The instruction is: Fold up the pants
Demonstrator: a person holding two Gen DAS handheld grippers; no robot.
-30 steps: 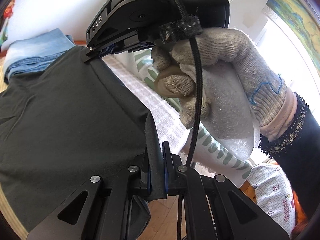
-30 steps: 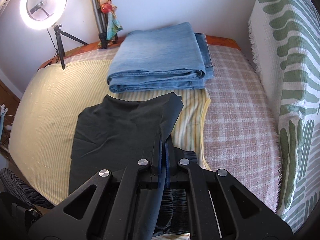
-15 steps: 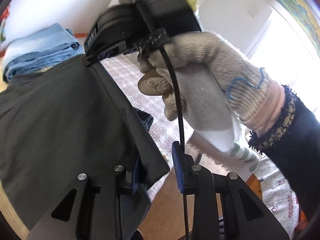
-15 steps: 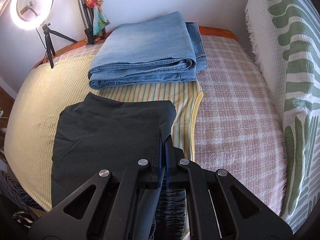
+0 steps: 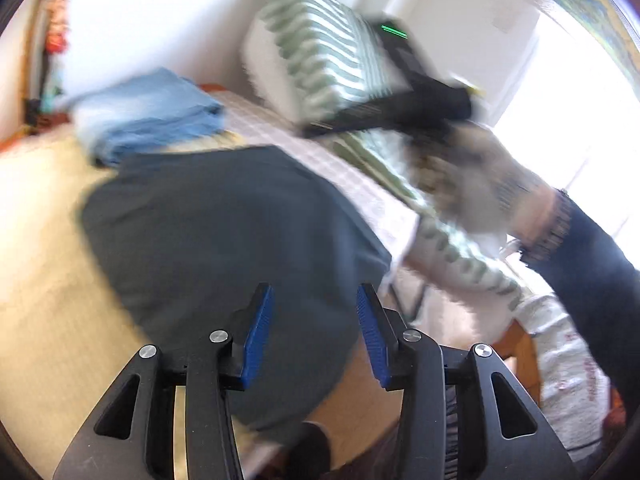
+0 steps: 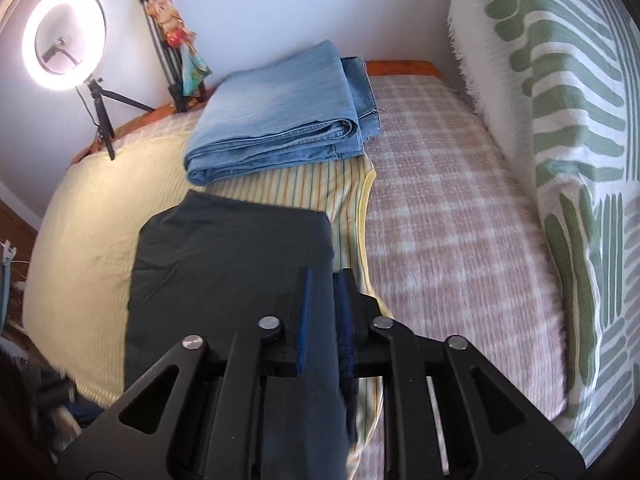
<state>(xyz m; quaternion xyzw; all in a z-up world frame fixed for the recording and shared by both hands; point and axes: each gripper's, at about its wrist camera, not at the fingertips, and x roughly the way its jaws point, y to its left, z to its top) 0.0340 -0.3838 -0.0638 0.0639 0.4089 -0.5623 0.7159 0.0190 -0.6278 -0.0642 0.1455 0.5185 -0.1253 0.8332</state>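
Note:
The dark pants (image 6: 224, 272) lie folded flat on the yellow striped sheet (image 6: 80, 240) of the bed; they also show, blurred, in the left wrist view (image 5: 224, 248). My left gripper (image 5: 314, 312) is open and empty, its blue pads just above the near edge of the pants. My right gripper (image 6: 324, 292) is open by a narrow gap, and the right edge of the pants lies between its blue pads. In the left wrist view the right gripper's body (image 5: 400, 108) and gloved hand (image 5: 480, 184) are raised to the right.
Folded blue jeans (image 6: 280, 116) lie at the far side of the bed. A pink checked blanket (image 6: 448, 208) covers the right half. A green-patterned cushion (image 6: 560, 120) stands along the right. A ring light (image 6: 64, 44) on a tripod stands far left.
My left gripper has opened wide and let go of the pants. My right gripper has opened slightly. The pants have dropped flat onto the bed.

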